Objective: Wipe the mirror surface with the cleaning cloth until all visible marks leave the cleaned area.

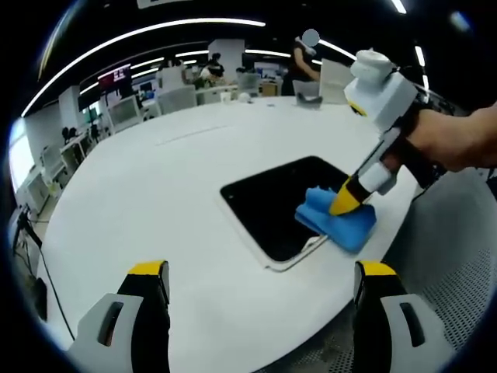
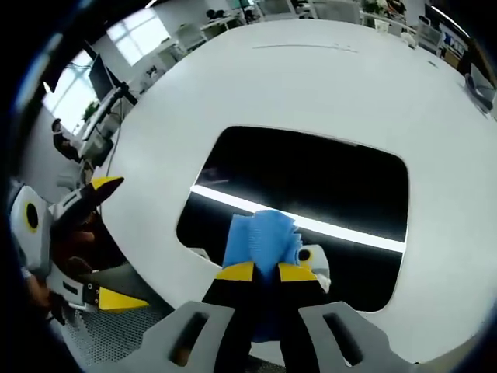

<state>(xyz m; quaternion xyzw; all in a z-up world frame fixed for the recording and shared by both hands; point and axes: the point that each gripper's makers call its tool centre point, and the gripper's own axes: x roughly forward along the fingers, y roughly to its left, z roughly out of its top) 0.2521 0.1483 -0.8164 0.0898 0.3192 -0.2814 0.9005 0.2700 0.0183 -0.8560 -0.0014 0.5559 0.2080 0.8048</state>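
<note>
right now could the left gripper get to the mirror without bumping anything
Probably yes for the mirror's far side: the left gripper hangs open over bare table. The near corner is taken by the right gripper pressing the blue cloth.

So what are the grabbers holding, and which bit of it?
The right gripper pinches the blue cleaning cloth by its near bunched edge, on the mirror. The left gripper is open, holding nothing.

1. Bright, even light from ceiling strip lights (image 1: pixel 147 31), upper frame.
2. Strip reflection streaks across the mirror (image 2: pixel 311 194).
3. White table (image 1: pixel 155 186) glares softly.
4. Strong fisheye bending at edges; background soft.
</note>
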